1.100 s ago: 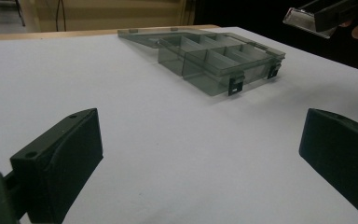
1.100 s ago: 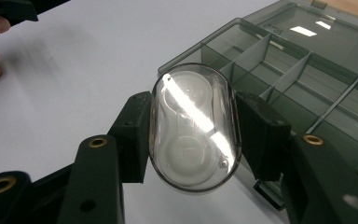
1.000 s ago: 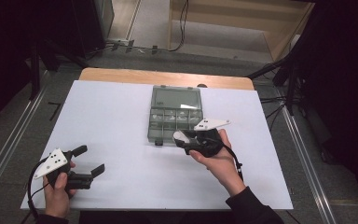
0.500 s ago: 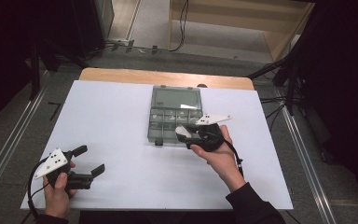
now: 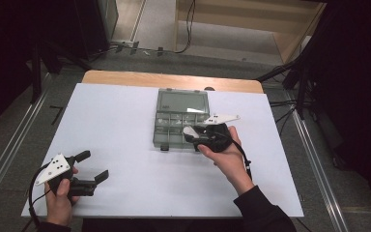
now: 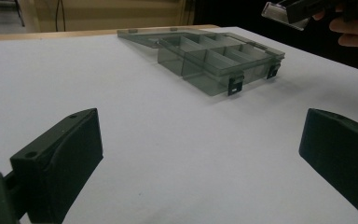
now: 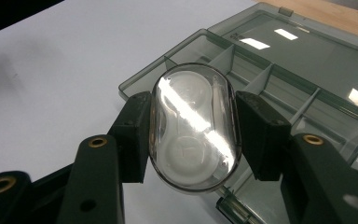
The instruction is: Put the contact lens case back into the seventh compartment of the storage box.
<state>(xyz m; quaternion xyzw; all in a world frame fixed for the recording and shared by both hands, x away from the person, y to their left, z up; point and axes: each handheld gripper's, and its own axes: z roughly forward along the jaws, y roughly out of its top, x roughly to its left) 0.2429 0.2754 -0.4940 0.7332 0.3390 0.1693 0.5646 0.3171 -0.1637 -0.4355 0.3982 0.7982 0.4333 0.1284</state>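
A smoky grey compartment box (image 5: 174, 126) lies open at the middle of the white table, its lid (image 5: 182, 101) folded flat away from me. My right gripper (image 5: 192, 134) hovers over the box's near right compartments, shut on a clear oval case (image 7: 193, 125) with two white round inserts. In the right gripper view both jaws press the case's sides above the box (image 7: 279, 88). My left gripper (image 5: 92, 167) rests open near the table's front left corner, nothing between its jaws. The box (image 6: 214, 58) sits far ahead of it in the left gripper view.
The white table top (image 5: 116, 121) has wide bare room left of the box. A wooden strip (image 5: 125, 77) runs along the far edge. Cables and dark stands (image 5: 299, 72) line the floor beyond and to the right.
My right gripper with the oval case has shifted slightly right and toward me over the box's near compartments. The left gripper has stayed put.
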